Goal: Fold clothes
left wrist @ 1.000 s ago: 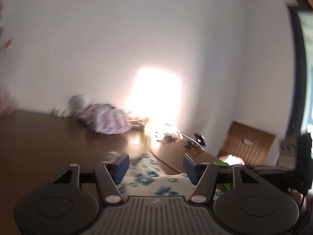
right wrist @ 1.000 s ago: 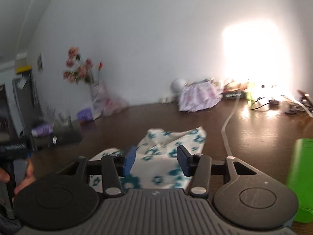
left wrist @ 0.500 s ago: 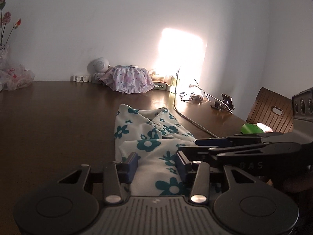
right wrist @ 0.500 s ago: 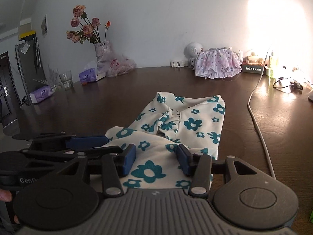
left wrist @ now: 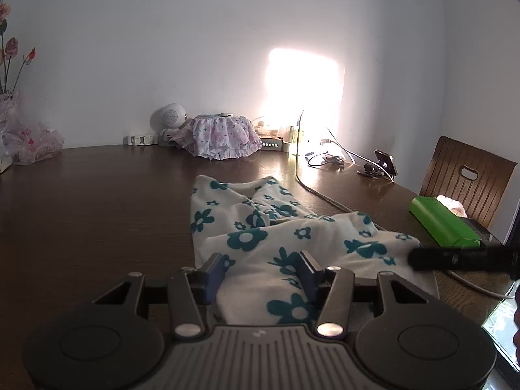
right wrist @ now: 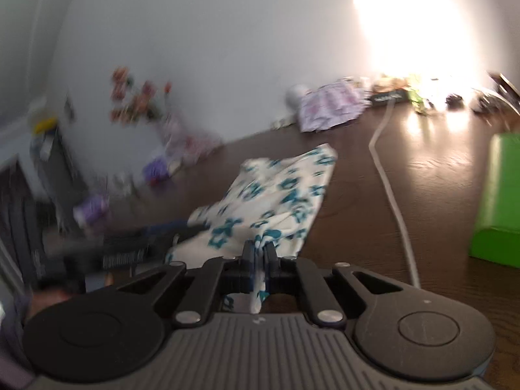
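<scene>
Cotton-looking cloth, cream with teal flowers, is what we are working with: the garment (left wrist: 260, 227) lies rumpled on the dark wooden table (left wrist: 97, 211), its far end reaching toward the table's back edge and its near end bunched at the front edge where we stand. It looks light, thin and limp, so we expect it to sag and drape from any point we lift, to slide easily over the polished wood, and to be in no danger of breaking; the real trouble, we judge, is that it holds no shape and creases where it bunches. Our right gripper (right wrist: 259, 253) has its jaws pressed together on a pinch of the near hem, with a strip of fabric showing between the pads, though this view is blurred. Our left gripper (left wrist: 260, 271) stands with its jaws apart and opening, the cloth lying between the 2 pads but not squeezed by them. We think the best hold is at the hem corners, 1 in each gripper, so the fabric can be drawn taut and flat before folding. A white cable (left wrist: 325, 195) runs along the table just beside the garment, and a green box (left wrist: 442, 224) sits near the right edge; dragged cloth could catch either.
</scene>
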`<move>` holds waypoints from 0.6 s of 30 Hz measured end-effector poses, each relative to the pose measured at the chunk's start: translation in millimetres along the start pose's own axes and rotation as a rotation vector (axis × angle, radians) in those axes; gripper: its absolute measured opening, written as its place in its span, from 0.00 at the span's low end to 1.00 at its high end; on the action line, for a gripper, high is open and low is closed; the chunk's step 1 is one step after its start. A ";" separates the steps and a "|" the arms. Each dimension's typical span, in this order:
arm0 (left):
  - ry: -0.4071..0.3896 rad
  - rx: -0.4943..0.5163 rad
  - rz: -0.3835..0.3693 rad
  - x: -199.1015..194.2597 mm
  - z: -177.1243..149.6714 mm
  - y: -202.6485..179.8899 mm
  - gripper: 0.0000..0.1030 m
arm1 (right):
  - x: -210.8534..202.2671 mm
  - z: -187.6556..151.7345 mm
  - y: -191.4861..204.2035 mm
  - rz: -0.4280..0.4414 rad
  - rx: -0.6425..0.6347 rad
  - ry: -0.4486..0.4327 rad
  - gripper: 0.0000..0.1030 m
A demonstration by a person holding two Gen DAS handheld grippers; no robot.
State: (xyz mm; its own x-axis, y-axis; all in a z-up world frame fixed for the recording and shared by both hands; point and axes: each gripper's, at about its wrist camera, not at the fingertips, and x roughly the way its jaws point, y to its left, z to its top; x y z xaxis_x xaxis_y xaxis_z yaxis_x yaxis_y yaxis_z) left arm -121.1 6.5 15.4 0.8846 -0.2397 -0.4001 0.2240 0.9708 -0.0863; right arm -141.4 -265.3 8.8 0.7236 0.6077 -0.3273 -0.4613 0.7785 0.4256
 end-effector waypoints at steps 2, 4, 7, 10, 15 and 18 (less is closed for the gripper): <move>0.003 -0.003 -0.001 0.8 0.2 1.1 0.52 | -7.1 4.7 -5.4 -0.022 -0.007 -0.031 0.04; 0.005 -0.009 -0.007 1.1 0.5 2.6 0.52 | -18.1 5.9 -11.7 0.028 -0.009 -0.048 0.10; 0.005 0.000 -0.011 1.3 0.7 2.6 0.53 | -22.9 2.0 -13.4 0.105 -0.052 0.006 0.59; 0.016 -0.003 -0.025 2.5 2.2 4.7 0.54 | -13.9 -11.6 8.2 0.145 -0.205 0.057 0.60; 0.036 -0.017 -0.040 4.2 3.1 11.9 0.62 | 8.3 -30.6 36.8 0.088 -0.397 0.109 0.08; 0.082 -0.071 -0.105 7.4 4.2 23.7 0.71 | -5.6 -32.2 41.6 0.128 -0.458 0.131 0.06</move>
State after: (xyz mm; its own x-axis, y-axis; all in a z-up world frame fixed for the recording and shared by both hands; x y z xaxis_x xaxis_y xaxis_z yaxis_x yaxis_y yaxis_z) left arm -107.6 27.7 14.2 0.8208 -0.3411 -0.4582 0.2817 0.9395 -0.1948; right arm -181.1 -231.2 1.2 0.5890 0.6948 -0.4126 -0.7421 0.6672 0.0640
